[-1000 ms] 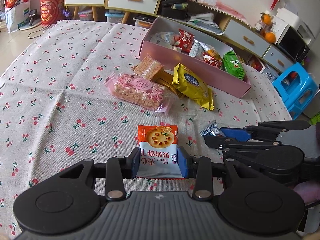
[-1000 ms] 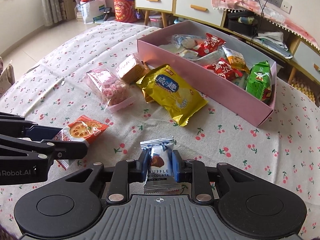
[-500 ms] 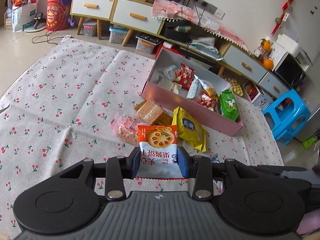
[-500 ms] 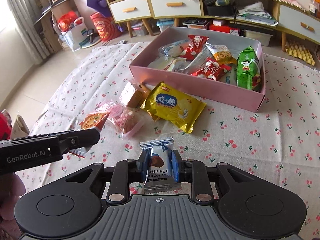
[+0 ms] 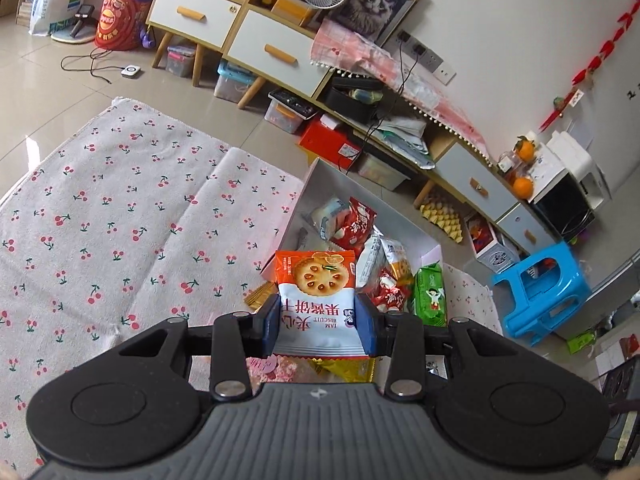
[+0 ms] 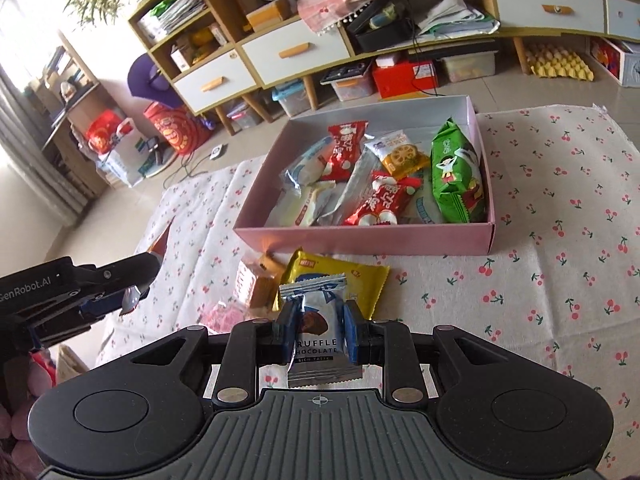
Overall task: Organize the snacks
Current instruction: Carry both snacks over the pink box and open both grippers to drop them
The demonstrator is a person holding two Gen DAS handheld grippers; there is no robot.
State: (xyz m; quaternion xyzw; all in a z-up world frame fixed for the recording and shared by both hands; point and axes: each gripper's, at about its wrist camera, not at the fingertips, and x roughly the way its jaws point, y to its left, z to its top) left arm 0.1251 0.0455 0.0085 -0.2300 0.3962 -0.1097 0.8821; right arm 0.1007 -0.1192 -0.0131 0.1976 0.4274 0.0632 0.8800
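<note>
My left gripper (image 5: 318,322) is shut on an orange-and-white jam biscuit packet (image 5: 316,300), held up in the air in front of the pink snack box (image 5: 434,250). My right gripper (image 6: 319,330) is shut on a silver-blue truffle chocolate packet (image 6: 318,334), also lifted off the cloth. In the right wrist view the pink box (image 6: 360,240) lies beyond it, holding several packets, among them a green one (image 6: 456,176). The left gripper (image 6: 132,288) shows at the left edge there with the edge of its packet.
On the cherry-print cloth (image 6: 560,240) before the box lie a yellow packet (image 6: 340,276), a tan cracker pack (image 6: 256,284) and a pink candy pack (image 6: 224,314). A blue stool (image 5: 540,292) stands right of the table; cabinets (image 5: 240,36) line the far wall.
Both grippers have risen off the cloth with their packets and rolled; the box now sits nearer the centre of each view and the room behind has come into sight.
</note>
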